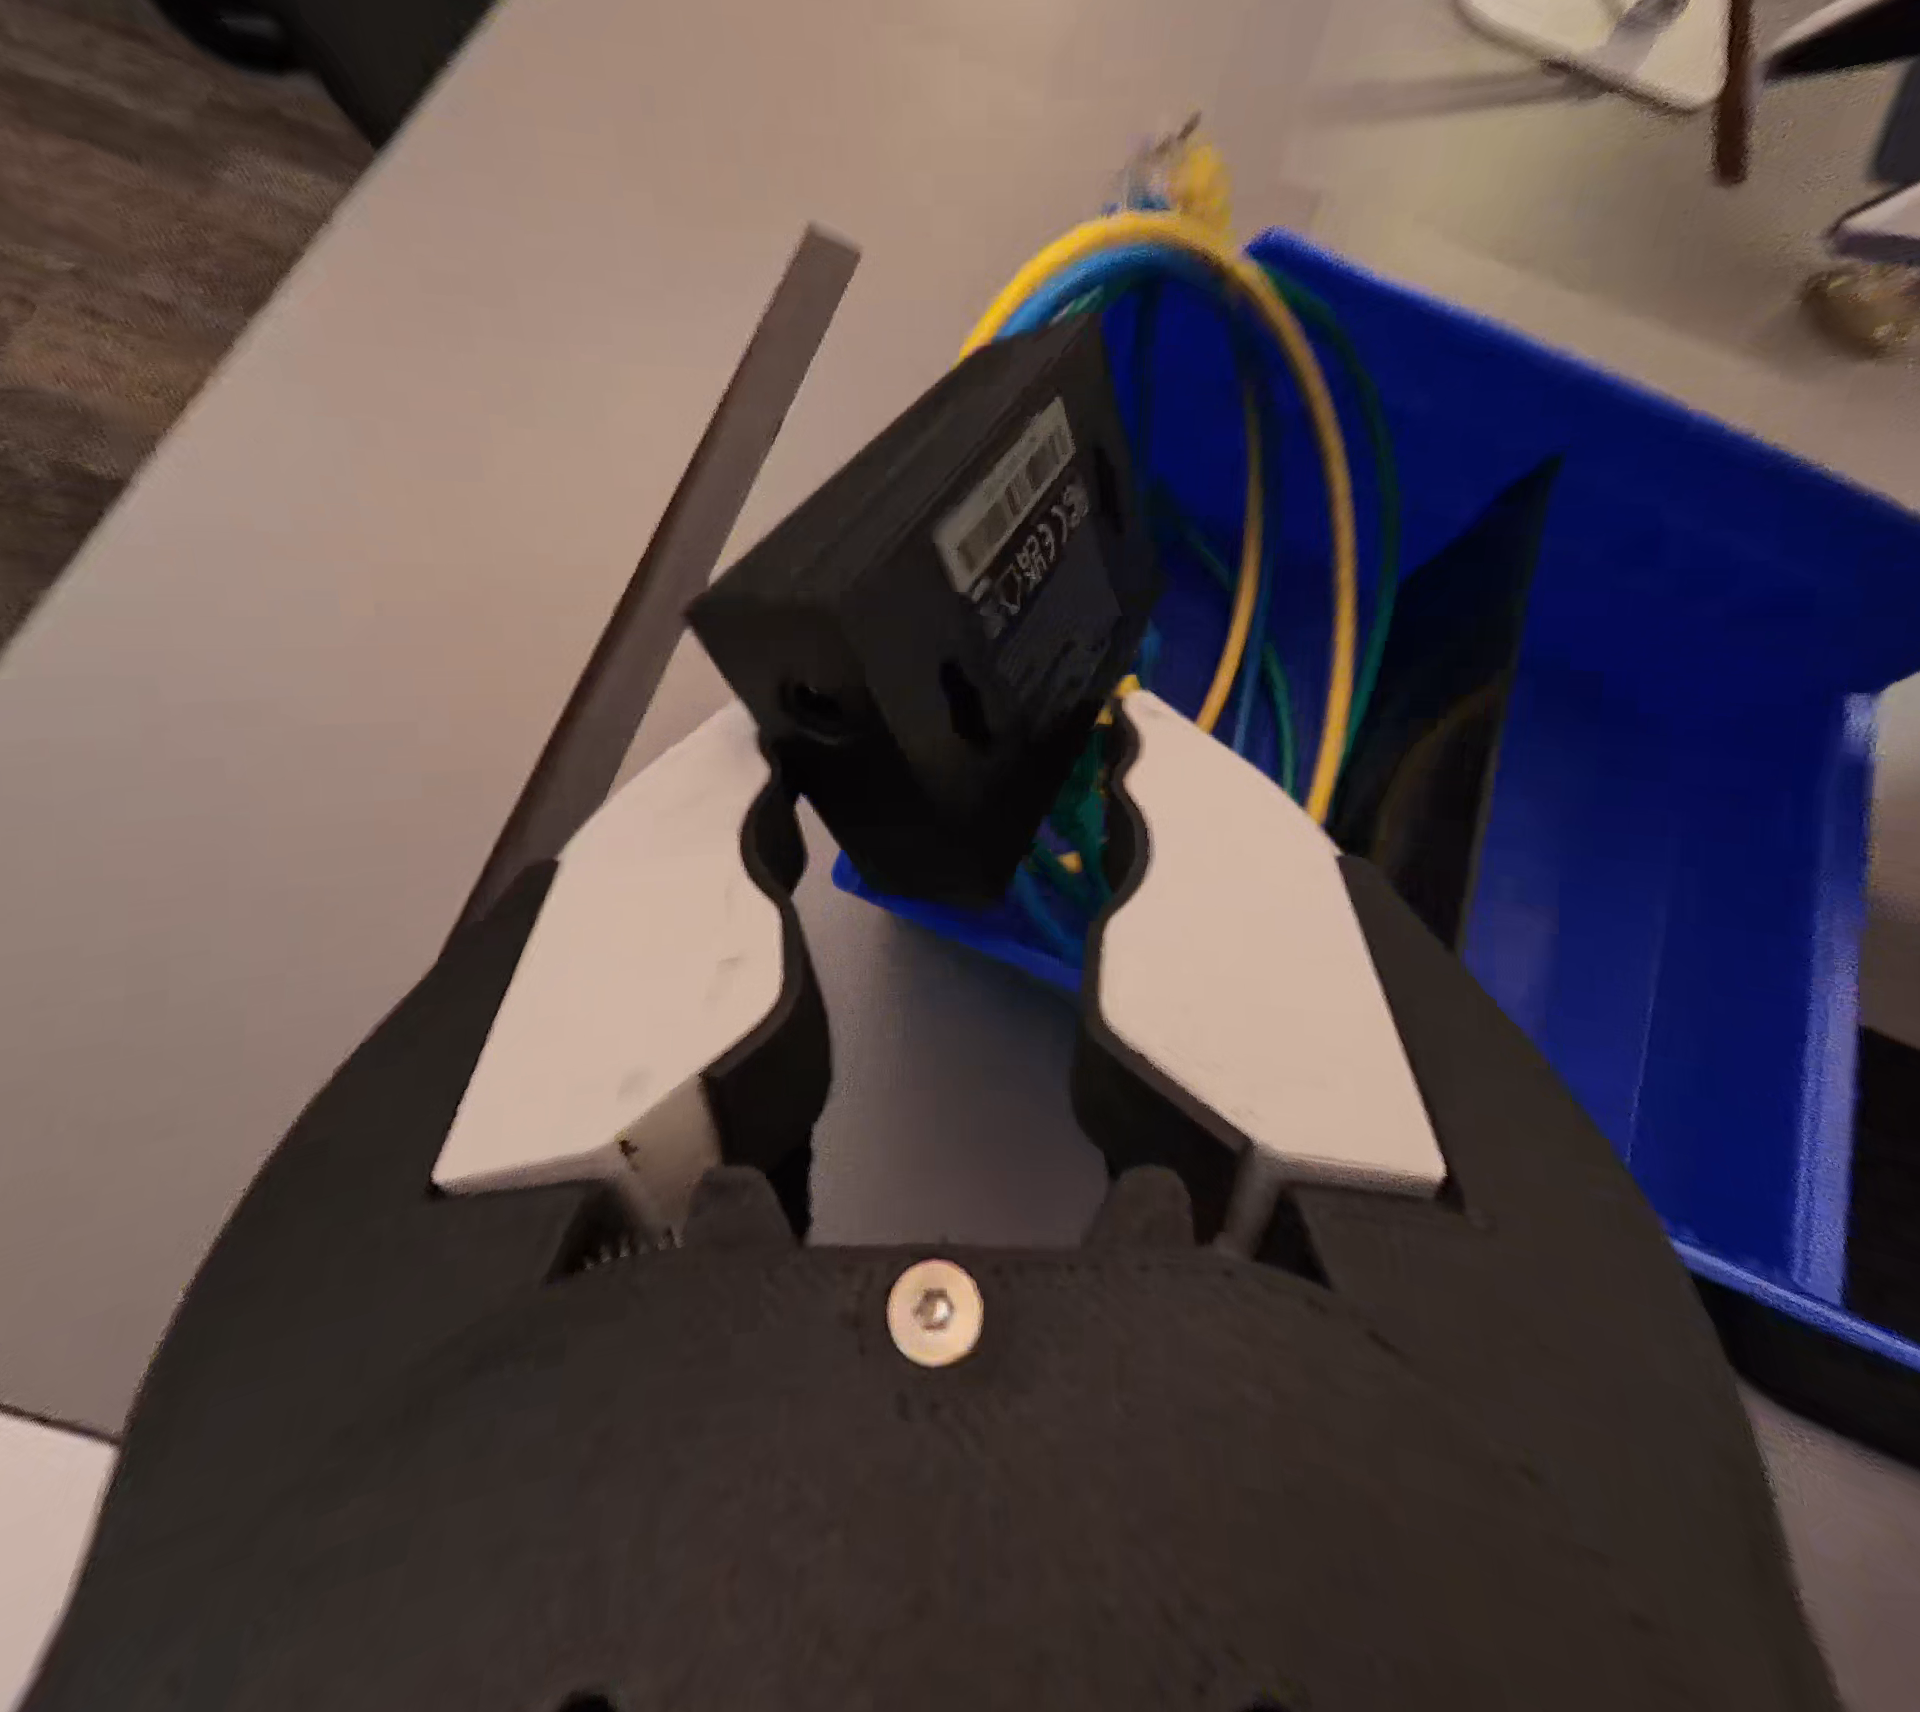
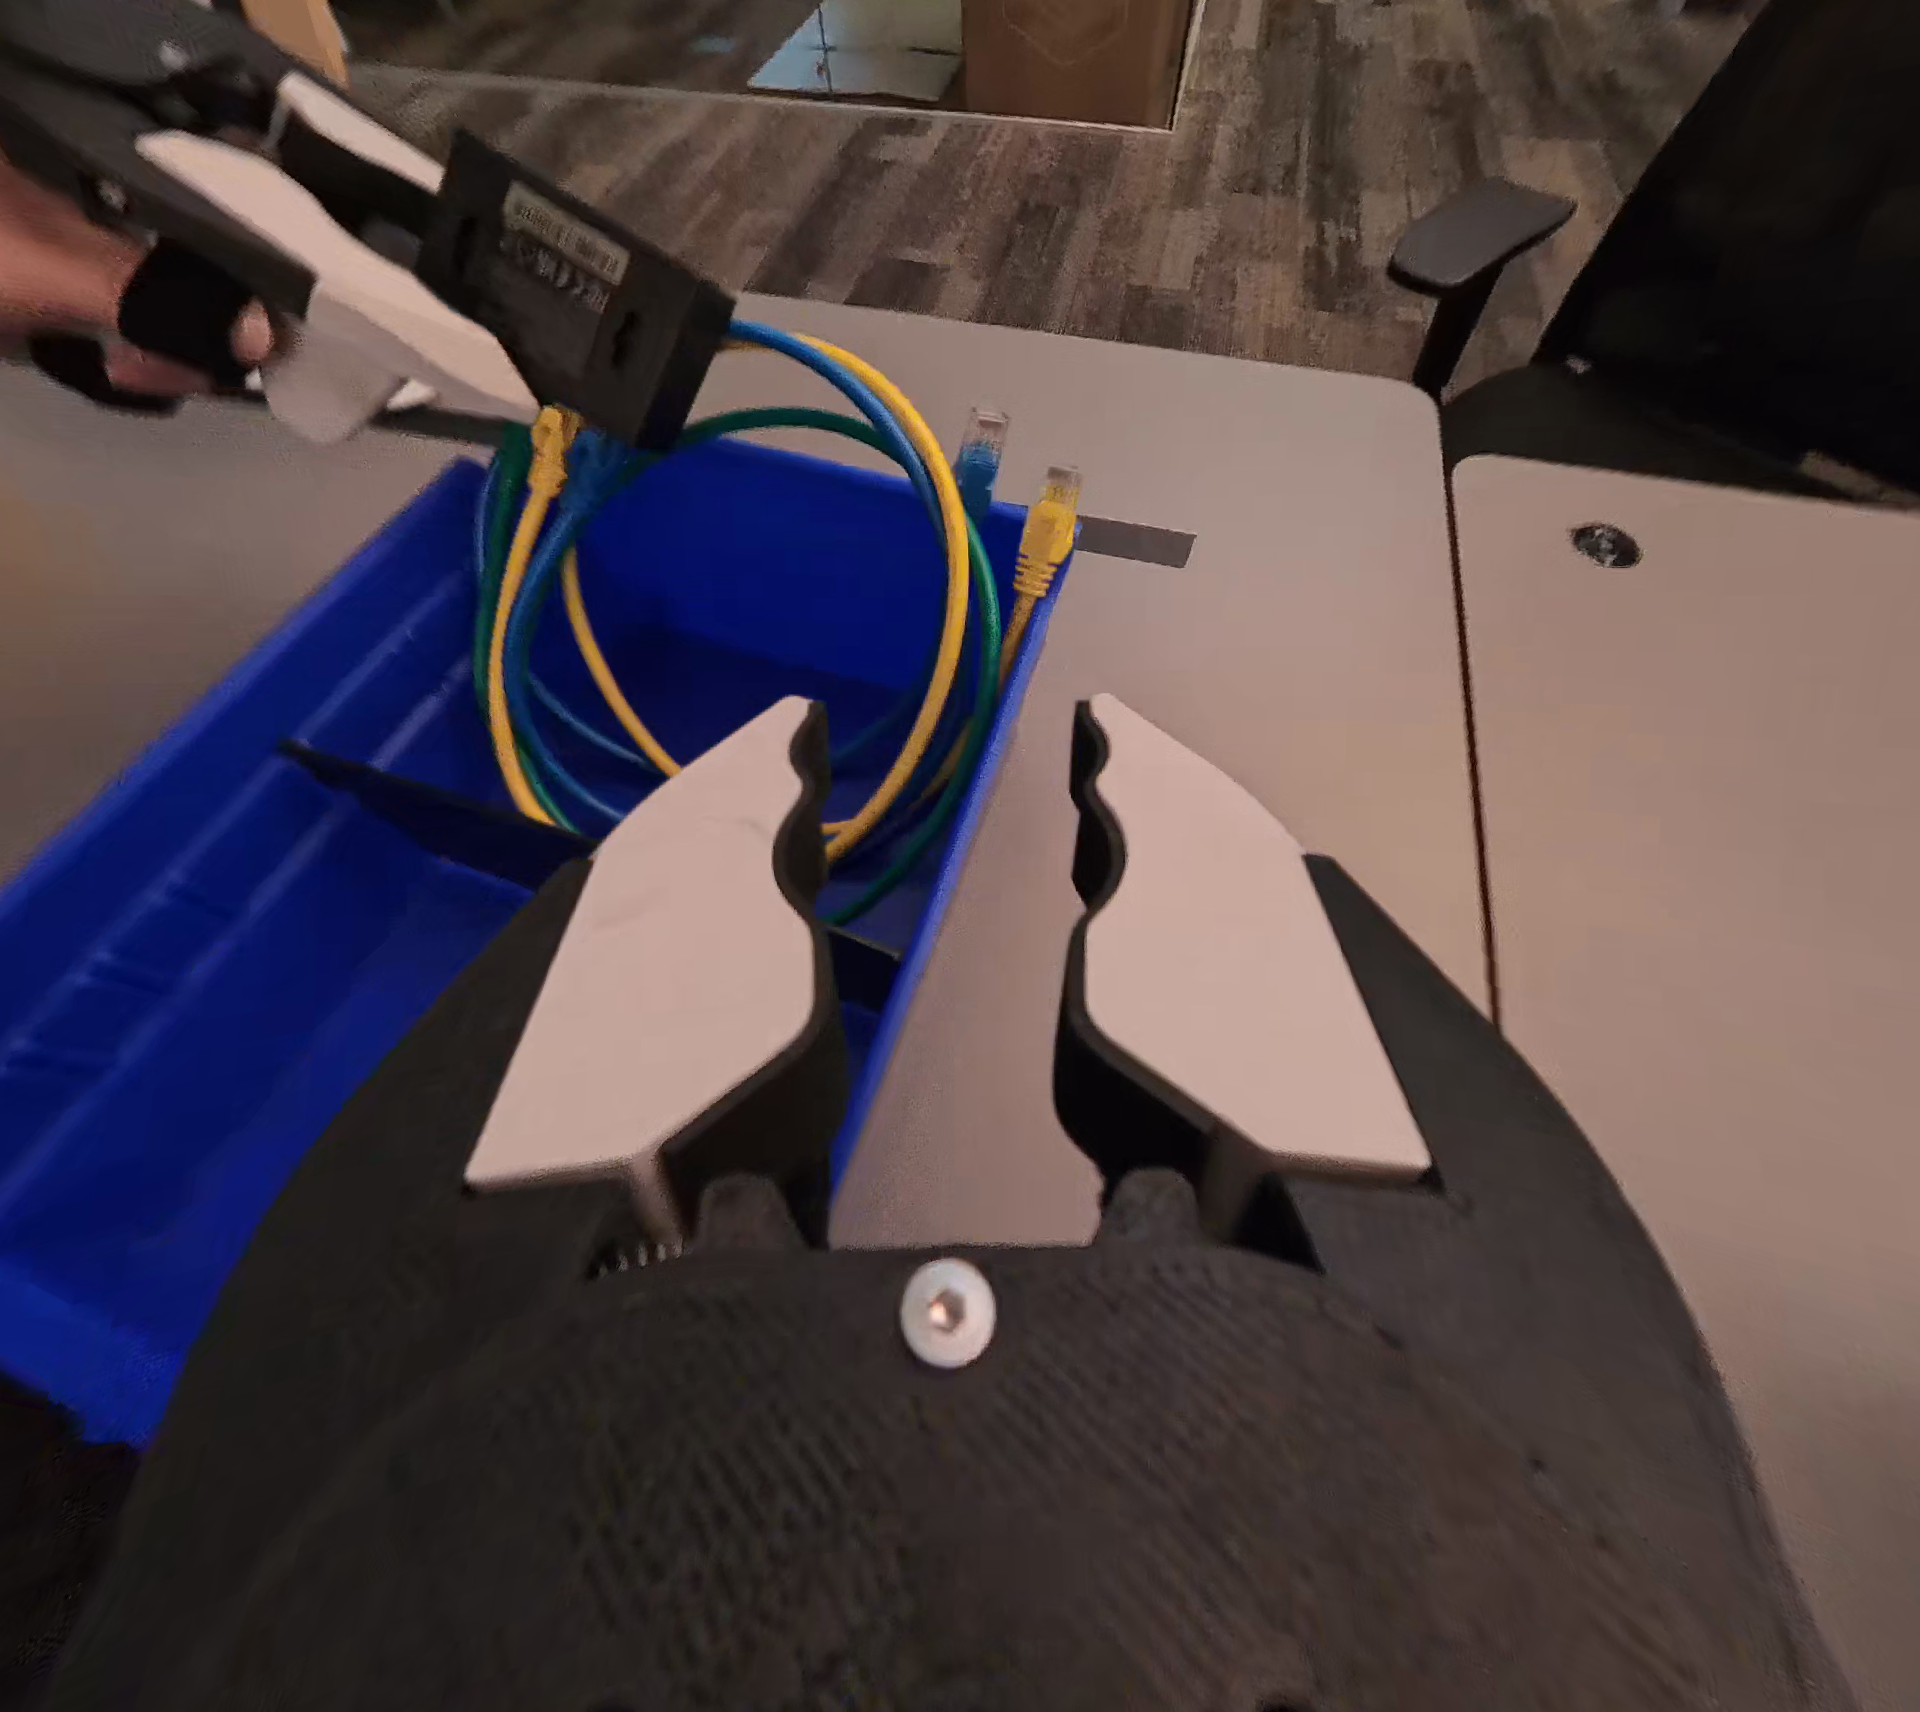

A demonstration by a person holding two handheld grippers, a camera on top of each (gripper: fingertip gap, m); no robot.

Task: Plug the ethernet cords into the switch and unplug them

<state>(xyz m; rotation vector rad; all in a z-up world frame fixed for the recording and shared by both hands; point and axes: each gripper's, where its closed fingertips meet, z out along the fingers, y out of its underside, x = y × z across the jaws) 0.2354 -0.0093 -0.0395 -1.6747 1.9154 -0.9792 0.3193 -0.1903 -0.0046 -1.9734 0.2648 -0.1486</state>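
**Switch held above blue bin, cords attached**

The left hand-held gripper (image 1: 945, 753) is clamped on the black switch (image 1: 935, 613), holding it tilted in the air above the near end of the blue bin (image 1: 1662, 623). The switch's label side faces the left wrist camera. In the right wrist view, yellow, blue and green ethernet cords (image 2: 935, 623) are plugged into the underside of the switch (image 2: 582, 291) and loop down into the bin's far compartment. Two free plugs, one blue (image 2: 980, 441) and one yellow (image 2: 1047, 530), stand above the bin's right wall (image 2: 935, 935). The green cord's other end cannot be made out.

The right hand-held gripper (image 2: 945, 758) has its fingers apart and holds nothing; it hovers over the bin's right wall. The bin rests on the grey surface (image 2: 1299, 623).
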